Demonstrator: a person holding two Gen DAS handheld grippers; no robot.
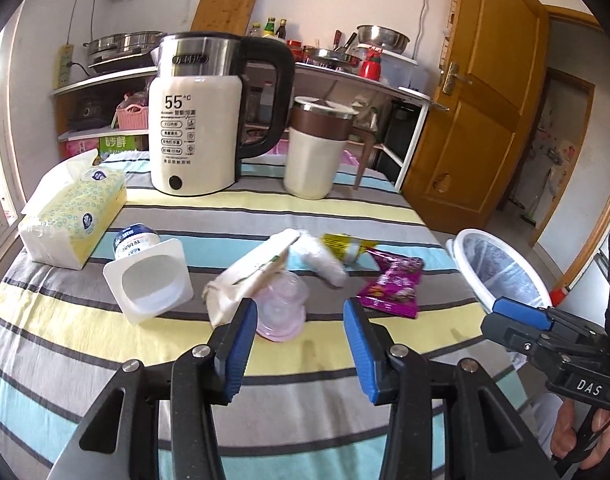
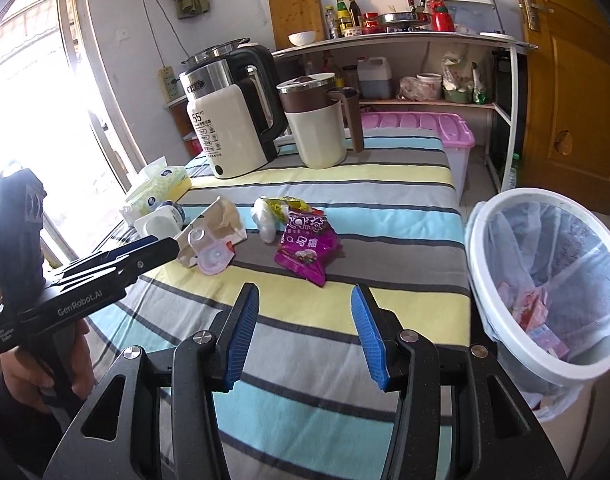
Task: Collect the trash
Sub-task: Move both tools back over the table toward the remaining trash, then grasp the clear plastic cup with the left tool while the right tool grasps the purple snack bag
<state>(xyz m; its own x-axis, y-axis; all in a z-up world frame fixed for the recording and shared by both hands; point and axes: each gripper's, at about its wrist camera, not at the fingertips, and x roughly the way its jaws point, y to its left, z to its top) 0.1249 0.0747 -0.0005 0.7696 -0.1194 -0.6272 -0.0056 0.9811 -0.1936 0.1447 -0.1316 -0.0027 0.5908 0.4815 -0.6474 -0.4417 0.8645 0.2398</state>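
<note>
Your table [image 1: 105, 360], striped cloth, left to right:

1. Tissue pack [image 1: 75, 216], yellow-patterned, at the far left edge; a sheet sticks up from its top.
2. Yogurt cup [image 1: 147, 268], white, on its side, mouth facing you, just beside the tissue pack.
3. Electric kettle [image 1: 199, 120], cream and steel, marked 55°C, upright at the back.
4. Beige paper carton [image 1: 245, 276], crumpled, lying at the centre.
5. Clear pink plastic cup [image 1: 283, 312], tipped over, touching the carton's near end.
6. Your left gripper [image 1: 299, 344], blue pads spread wide, nothing between them; the pink cup sits just beyond the left pad.
7. Cream mug [image 1: 315, 148] with brown band and lid, upright just right of the kettle.
8. White crumpled wad [image 1: 323, 256], right of the carton.
9. Yellow wrapper [image 1: 345, 246], lying behind the wad and touching it.
10. Purple snack packet [image 1: 393, 286], flat, just right of the wad.
11. Your right gripper [image 2: 305, 332], pads spread, empty, held over the near stripes with the purple packet ahead of it.
12. Waste bin [image 2: 545, 364], white rim, clear liner, off the table's right edge; pink packaging lies inside.
</note>
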